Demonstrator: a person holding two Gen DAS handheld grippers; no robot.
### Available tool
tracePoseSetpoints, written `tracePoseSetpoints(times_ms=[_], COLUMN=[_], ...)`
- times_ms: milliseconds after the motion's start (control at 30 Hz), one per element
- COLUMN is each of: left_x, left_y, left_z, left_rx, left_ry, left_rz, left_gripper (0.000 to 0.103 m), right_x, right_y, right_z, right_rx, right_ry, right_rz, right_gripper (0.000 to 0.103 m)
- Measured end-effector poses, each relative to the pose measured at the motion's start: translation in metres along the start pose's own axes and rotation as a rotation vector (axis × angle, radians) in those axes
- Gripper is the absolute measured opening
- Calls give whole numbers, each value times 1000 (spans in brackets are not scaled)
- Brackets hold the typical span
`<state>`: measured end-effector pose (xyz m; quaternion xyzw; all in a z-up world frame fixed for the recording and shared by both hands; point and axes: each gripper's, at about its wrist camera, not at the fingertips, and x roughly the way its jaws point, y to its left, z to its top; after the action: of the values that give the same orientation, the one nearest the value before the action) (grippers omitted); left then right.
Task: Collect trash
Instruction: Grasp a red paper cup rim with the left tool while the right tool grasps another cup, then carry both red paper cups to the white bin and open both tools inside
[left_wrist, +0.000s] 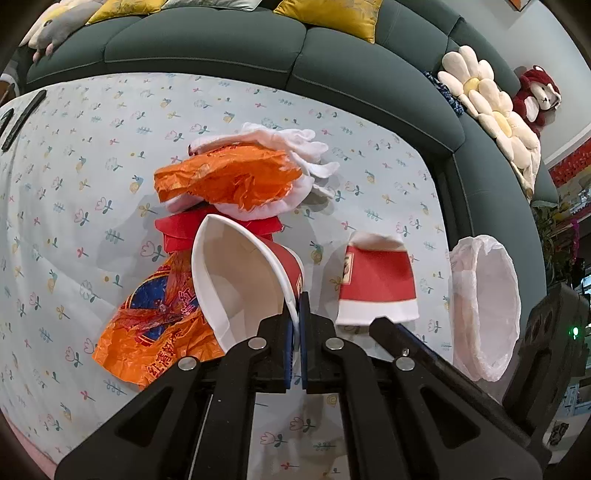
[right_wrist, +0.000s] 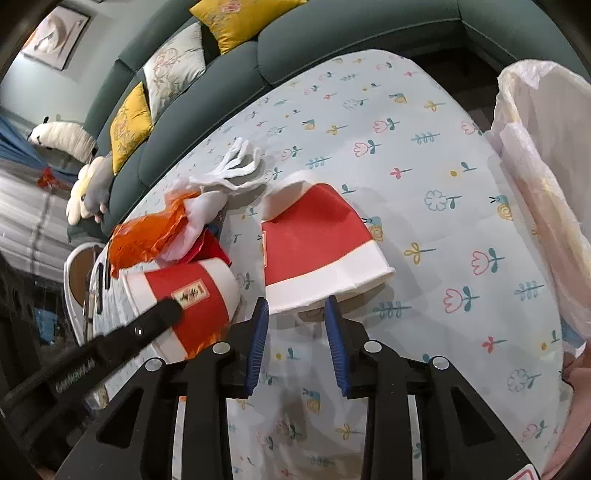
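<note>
On a flower-print tablecloth (left_wrist: 110, 155), the left gripper (left_wrist: 295, 314) pinches the rim of a red-and-white paper cup (left_wrist: 236, 280), which is tipped with its mouth toward the lens. The right gripper (right_wrist: 297, 314) stands open, its blue pads (right_wrist: 258, 332) flanking the edge of a crushed cup (right_wrist: 317, 243). Orange wrappers (left_wrist: 229, 177) lie at 12 o'clock from the held cup and a lined bin (left_wrist: 484, 306) at 3 o'clock
</note>
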<state>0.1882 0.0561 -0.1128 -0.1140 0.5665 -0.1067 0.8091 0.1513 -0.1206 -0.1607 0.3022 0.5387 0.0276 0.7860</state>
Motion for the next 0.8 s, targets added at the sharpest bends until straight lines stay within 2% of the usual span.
tracePoseSetpoints(times_ms=[400, 433, 467, 533, 800], left_x=[9, 9, 9, 9, -3], left_y=[-4, -5, -6, -8, -26], left_z=[1, 1, 1, 2, 5], left_rx=[15, 18, 20, 23, 50], left_ry=[7, 7, 7, 9, -19], left_rz=[-2, -3, -4, -12, -41], left_gripper=[2, 2, 2, 2, 2], right_x=[16, 17, 17, 17, -20], right_y=[-13, -14, -14, -12, -6], right_z=[13, 15, 16, 19, 29], right_rx=[86, 90, 92, 95, 53], right_ry=[15, 14, 13, 12, -83], right_rz=[36, 41, 44, 65, 34], right_gripper=[30, 27, 12, 5, 4])
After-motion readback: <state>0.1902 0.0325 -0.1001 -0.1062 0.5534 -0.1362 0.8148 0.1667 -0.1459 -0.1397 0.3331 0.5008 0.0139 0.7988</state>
